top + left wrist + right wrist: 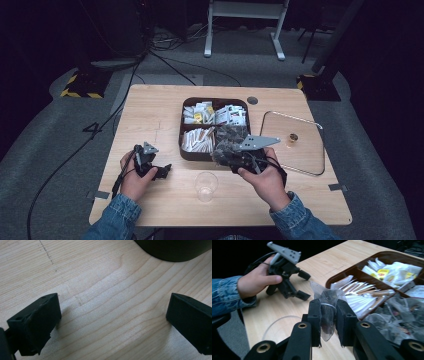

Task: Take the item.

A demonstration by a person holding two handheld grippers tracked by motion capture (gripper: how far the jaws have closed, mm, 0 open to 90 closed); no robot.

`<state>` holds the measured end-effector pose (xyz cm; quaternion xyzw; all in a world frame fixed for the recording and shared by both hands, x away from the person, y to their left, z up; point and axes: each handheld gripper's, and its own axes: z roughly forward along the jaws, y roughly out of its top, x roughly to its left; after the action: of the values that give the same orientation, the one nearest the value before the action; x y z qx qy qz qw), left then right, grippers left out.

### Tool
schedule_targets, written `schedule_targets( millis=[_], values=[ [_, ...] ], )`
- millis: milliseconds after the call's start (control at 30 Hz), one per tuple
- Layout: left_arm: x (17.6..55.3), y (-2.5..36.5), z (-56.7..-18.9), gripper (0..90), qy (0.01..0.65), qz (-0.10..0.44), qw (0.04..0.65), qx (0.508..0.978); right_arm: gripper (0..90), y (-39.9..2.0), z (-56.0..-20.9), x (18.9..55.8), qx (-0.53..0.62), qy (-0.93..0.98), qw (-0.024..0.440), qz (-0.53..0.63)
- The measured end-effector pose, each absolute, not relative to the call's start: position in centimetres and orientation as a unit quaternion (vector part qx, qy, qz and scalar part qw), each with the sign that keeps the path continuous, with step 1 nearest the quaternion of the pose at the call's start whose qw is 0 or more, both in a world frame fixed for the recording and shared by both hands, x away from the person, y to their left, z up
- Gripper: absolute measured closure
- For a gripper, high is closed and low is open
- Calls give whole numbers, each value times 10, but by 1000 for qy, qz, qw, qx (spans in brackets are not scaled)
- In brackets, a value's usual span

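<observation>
Right hand [265, 181] sat low over the bench [150, 110], its claw [328, 322] aimed at the brown tray [184, 131] and clenched on a crinkly clear packet [327, 300], just above the bench by the tray's near edge. Left claw [112, 320] rested on the pale wood, jaws spread wide, gripping nothing. A clear plastic cup [206, 186] stood between the hands.

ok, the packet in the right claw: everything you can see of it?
The packet is a small clear crinkled film sachet with dark contents, apparently plastic. It stands roughly upright, pinched at mid-height between the right claw, whose jaws are shut on it; its top and bottom edges stick out. It is held above the table, beside the brown tray, near the clear cup.
</observation>
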<state>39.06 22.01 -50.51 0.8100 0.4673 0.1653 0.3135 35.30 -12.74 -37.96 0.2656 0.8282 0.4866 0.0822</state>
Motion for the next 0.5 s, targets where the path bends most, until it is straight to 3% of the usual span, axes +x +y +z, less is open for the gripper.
schedule_targets(
  millis=[500],
  values=[
    [391,220,-505,1,467,165,314,810,761,-109,-391,330,226,850,49,473]
  ],
)
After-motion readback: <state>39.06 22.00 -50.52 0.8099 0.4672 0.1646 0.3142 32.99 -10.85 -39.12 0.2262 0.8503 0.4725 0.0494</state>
